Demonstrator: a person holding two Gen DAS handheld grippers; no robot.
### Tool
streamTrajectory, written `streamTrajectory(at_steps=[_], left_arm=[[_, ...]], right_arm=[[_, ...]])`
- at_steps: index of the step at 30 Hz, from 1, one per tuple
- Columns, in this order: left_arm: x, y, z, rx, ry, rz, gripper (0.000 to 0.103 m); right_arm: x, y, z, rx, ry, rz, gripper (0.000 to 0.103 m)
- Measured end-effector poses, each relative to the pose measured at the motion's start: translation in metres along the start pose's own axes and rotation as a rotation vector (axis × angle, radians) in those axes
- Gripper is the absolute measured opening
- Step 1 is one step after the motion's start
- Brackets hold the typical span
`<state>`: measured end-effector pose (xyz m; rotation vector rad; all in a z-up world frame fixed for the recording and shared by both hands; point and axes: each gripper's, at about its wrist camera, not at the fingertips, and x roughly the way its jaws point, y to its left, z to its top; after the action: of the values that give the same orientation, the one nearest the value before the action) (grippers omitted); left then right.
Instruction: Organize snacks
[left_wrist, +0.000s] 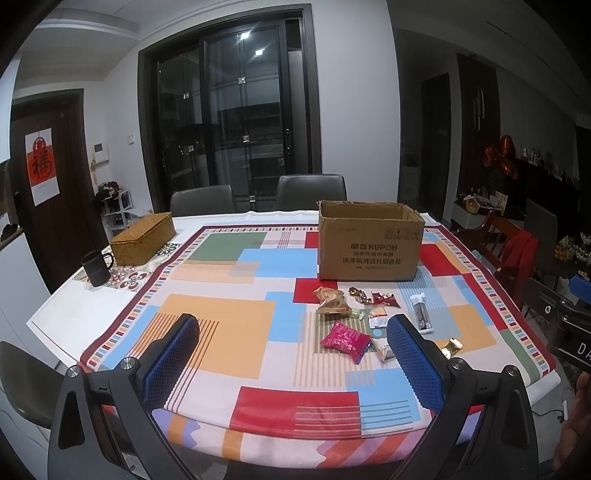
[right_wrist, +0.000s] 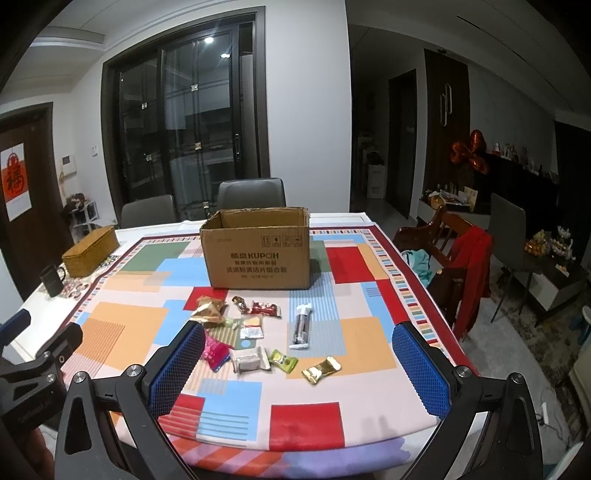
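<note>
Left hand-held gripper (left_wrist: 293, 345): blue-padded fingers spread wide, nothing between them, lower centre of the left wrist view above the counter (left_wrist: 221, 321). Right hand-held gripper (right_wrist: 299, 356): likewise wide and empty, lower centre of the right wrist view. Cardboard box (right_wrist: 258, 251): open-topped, upright, centre of frame. Snacks, loose on the patterned cloth just below the box: pink packet (left_wrist: 345, 340), gold-wrapped piece (right_wrist: 320, 369), green packet (right_wrist: 282, 360), red packet (right_wrist: 264, 308), long white-and-grey packet (right_wrist: 302, 326). Wicker basket (left_wrist: 144, 238) and dark mug (left_wrist: 96, 267): left edge.
</note>
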<state>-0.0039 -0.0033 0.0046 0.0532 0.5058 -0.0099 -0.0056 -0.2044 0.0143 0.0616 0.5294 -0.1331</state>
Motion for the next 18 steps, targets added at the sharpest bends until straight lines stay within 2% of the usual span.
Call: streamTrajectory(at_steps=[18], left_arm=[[0.0033, 0.0007, -0.0021, 0.006, 0.008, -0.005, 0.103]], right_arm=[[0.0039, -0.0015, 0.0006, 0.013, 0.009, 0.0, 0.103]])
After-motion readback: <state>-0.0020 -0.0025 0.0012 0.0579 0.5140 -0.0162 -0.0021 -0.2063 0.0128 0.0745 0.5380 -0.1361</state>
